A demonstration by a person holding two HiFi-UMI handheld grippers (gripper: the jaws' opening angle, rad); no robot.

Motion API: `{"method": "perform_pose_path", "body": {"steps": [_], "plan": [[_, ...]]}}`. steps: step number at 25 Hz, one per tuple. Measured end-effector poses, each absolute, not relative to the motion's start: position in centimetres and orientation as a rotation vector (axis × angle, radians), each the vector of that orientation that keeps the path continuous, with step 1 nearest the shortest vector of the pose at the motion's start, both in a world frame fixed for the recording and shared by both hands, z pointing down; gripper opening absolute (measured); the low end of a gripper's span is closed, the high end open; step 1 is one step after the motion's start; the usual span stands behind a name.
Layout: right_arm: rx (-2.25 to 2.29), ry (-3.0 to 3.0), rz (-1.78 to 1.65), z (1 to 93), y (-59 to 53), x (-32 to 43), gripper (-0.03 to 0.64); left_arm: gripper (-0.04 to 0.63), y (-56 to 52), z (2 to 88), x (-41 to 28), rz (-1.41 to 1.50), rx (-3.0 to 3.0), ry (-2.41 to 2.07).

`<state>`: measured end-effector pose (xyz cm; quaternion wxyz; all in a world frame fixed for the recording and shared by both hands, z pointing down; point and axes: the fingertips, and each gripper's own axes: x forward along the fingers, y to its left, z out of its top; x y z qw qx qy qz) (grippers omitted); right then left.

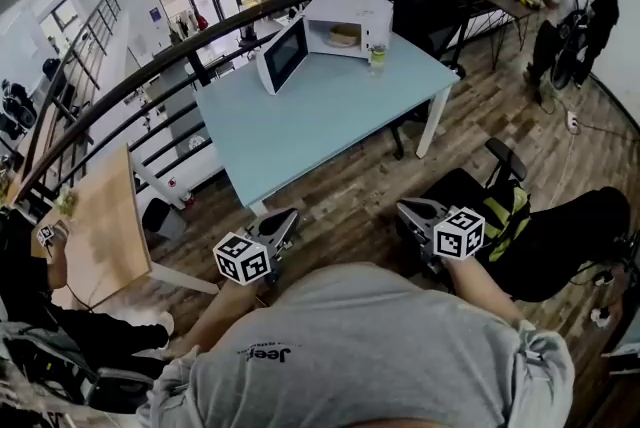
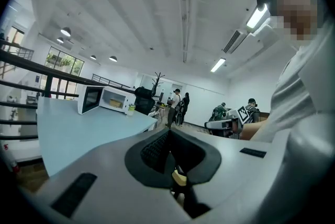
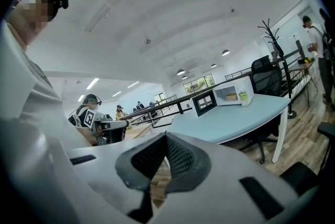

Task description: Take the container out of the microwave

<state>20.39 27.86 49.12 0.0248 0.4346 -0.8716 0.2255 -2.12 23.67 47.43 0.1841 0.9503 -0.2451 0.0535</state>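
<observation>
Head view: both grippers sit low and close to the body. The left gripper [image 1: 280, 221] and right gripper [image 1: 412, 211] both have their jaws pinched together, with nothing in either. The light blue table [image 1: 320, 126] is well ahead of them, across a strip of wood floor [image 1: 360, 206]. The white microwave [image 1: 350, 21] sits at the table's far end with its door [image 1: 283, 54] swung open to the left. The container [image 1: 344, 35] is inside the cavity. A green-lidded jar [image 1: 377, 59] stands on the table just right of the microwave. A black office chair [image 1: 500, 201] is close by the right gripper's outer side, and a wooden table [image 1: 100, 226] is off to the left gripper's left.

Left gripper view: the left gripper [image 2: 168, 133] has its jaws closed and empty. The microwave [image 2: 112, 100] is far ahead and left, with the container [image 2: 115, 104] visible inside and the jar [image 2: 131, 109] next to it. The whole length of the table [image 2: 78, 134] lies in between. The right gripper [image 2: 225, 124] shows off to the right.

Right gripper view: the right gripper [image 3: 166, 138] is shut too, holding nothing. The microwave [image 3: 233, 94] is far ahead and right, with the container [image 3: 230, 96] inside. The open door [image 3: 204, 103] hangs on the side nearer the gripper.
</observation>
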Motion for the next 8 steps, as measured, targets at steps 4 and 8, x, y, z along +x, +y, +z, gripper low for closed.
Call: {"method": "perform_pose_path", "body": {"steps": [4, 8], "plan": [[1.340, -2.700, 0.657, 48.1, 28.4, 18.6, 0.017, 0.018, 23.8, 47.0, -3.9, 0.144, 2.677, -0.692], [1.353, -2.693, 0.653, 48.3, 29.5, 18.2, 0.017, 0.018, 24.7, 47.2, -4.2, 0.139, 2.681, -0.672]]}}
